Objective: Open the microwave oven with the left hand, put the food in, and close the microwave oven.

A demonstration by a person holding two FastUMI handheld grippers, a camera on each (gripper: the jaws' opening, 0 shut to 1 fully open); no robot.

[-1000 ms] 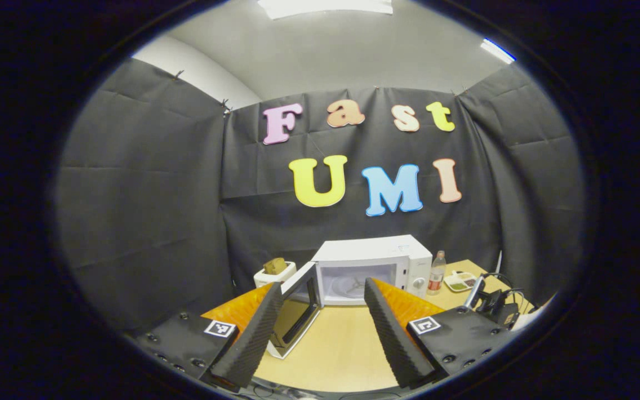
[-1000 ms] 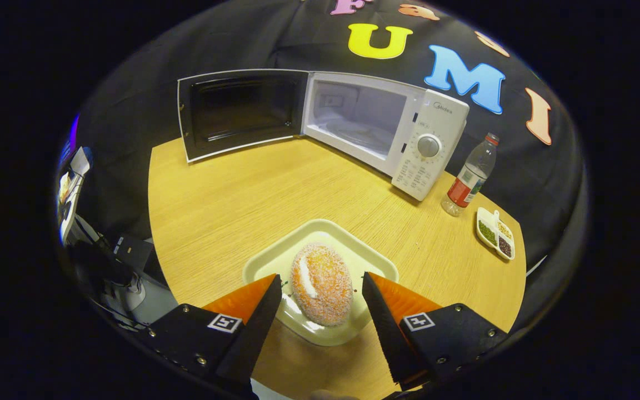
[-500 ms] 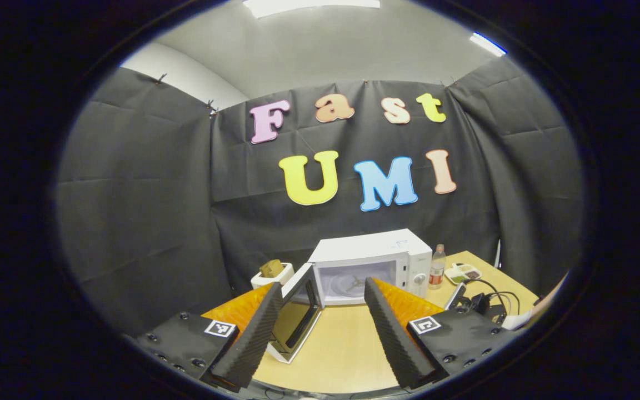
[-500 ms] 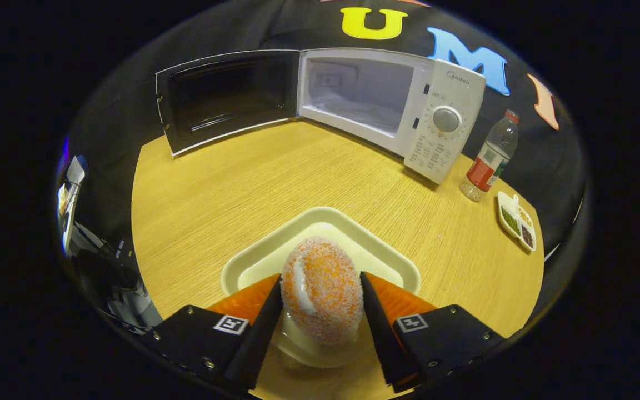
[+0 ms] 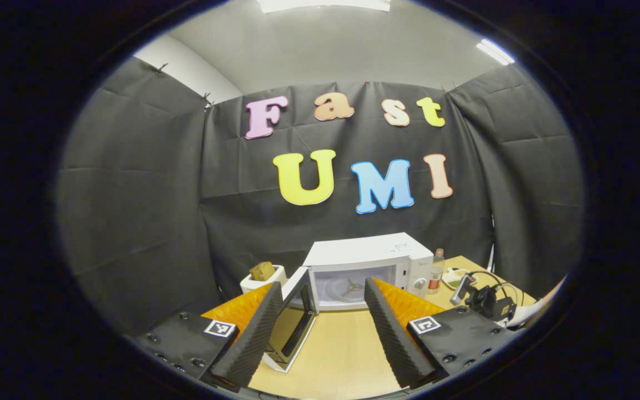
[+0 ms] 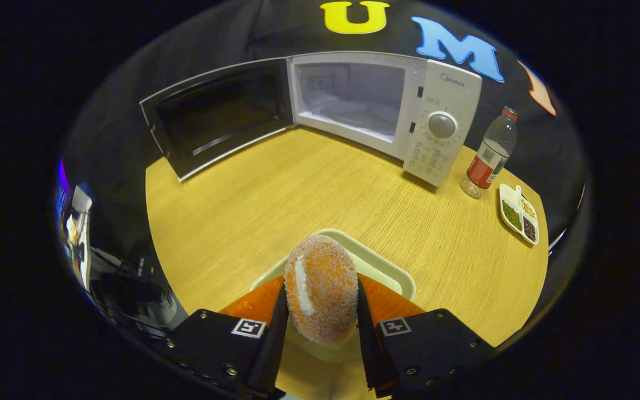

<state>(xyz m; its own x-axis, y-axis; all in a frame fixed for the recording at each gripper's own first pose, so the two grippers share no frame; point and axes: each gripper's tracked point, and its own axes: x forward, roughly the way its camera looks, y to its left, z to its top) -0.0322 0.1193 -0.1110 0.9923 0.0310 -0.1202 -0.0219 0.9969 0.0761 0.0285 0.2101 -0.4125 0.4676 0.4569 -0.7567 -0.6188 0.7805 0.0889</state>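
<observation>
The food (image 6: 321, 288) is a round orange bun with sugary crumbs and a white stripe. It sits between the two fingers of the right gripper (image 6: 320, 319), and both fingers press on its sides. It is just above a pale tray (image 6: 395, 278) at the near edge of the table (image 6: 275, 205). I think it is held this way so it can be carried to the microwave oven (image 6: 386, 111).

The microwave oven stands at the far side of the table. Its door (image 6: 214, 130) is swung wide to the left, so the way in is free. The inside looks empty, with a glass plate on its floor.

The left gripper (image 5: 320, 333) has its fingers spread apart and holds nothing. It is back from the door, so it looks like its opening job is done.

The table is light wood. To the right of the microwave oven stand a bottle (image 6: 489, 158) and a small dish (image 6: 519, 214) with split parts. Black cloth hangs all around the booth.
</observation>
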